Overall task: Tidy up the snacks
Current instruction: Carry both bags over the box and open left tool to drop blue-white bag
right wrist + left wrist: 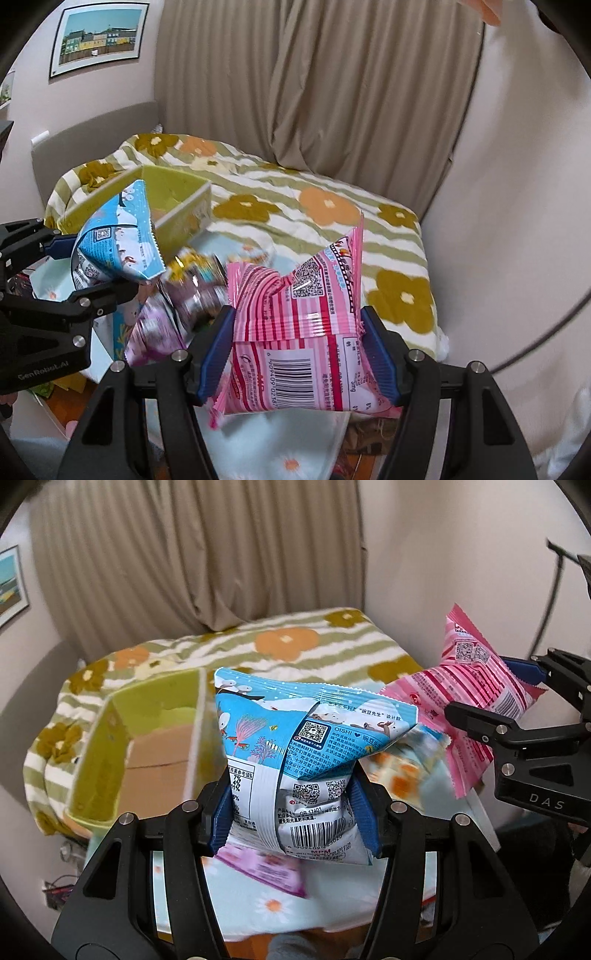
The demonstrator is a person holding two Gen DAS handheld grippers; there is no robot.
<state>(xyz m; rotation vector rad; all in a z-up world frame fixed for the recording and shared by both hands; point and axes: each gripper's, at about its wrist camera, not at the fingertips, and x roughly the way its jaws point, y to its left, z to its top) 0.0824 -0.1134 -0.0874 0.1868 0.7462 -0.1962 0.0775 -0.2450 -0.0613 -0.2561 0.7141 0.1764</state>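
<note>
My left gripper (pixel 291 808) is shut on a blue and white snack bag (pixel 295 746) and holds it up above the table; the bag also shows in the right wrist view (pixel 114 247). My right gripper (pixel 299 350) is shut on a pink striped snack bag (pixel 299 332), also held in the air; it shows at the right of the left wrist view (pixel 469 701). A green box (pixel 122 738) with a cardboard floor and a divider stands open behind and left of the blue bag; it also shows in the right wrist view (pixel 177 199).
Several loose snack packs, purple (pixel 266 871) and others (pixel 195 288), lie blurred on a light blue daisy tablecloth (pixel 266 912). A bed with a green striped flower blanket (pixel 295 206) lies behind. Beige curtains (pixel 314 81) and walls close the back and right.
</note>
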